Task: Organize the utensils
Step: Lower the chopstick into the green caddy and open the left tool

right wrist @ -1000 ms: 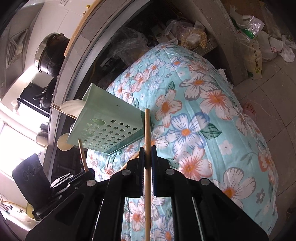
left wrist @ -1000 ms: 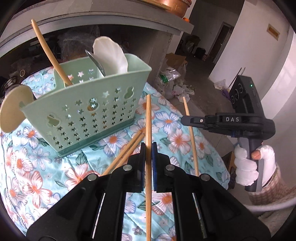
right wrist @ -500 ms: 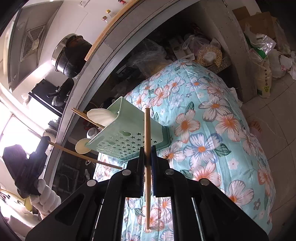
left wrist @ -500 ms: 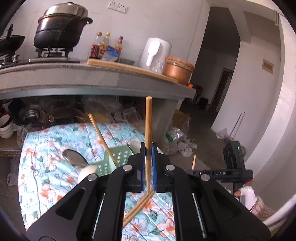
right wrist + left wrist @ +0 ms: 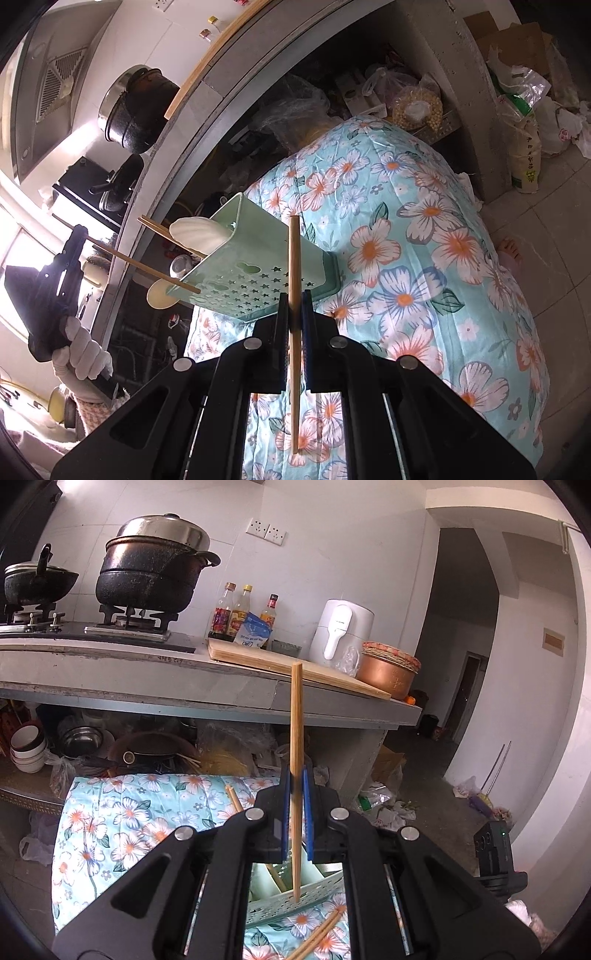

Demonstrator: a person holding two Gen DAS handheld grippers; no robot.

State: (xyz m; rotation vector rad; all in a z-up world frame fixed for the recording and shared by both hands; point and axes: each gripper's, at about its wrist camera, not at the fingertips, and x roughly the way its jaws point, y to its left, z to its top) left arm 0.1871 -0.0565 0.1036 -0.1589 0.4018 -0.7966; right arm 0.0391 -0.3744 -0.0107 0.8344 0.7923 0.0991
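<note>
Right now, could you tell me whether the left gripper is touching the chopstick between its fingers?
Touching: the left wrist view shows the left gripper shut on the chopstick, both blue pads pressed against it.

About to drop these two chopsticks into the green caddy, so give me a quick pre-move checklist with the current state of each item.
1. Left gripper clamped on its chopstick: ok, stick pinched between the blue pads.
2. Right gripper clamped on its chopstick: ok.
3. Left chopstick's lower tip over the caddy opening: ok in the left wrist view, but depth is hard to judge.
4. Right chopstick lined up with the opening: not ok, it sits off the caddy's perforated side.
5. Caddy upright on the floral cloth: ok.
6. Free room inside among the spoon and sticks already there: cannot tell.
7. Loose chopsticks left on the cloth: not ok.
</note>
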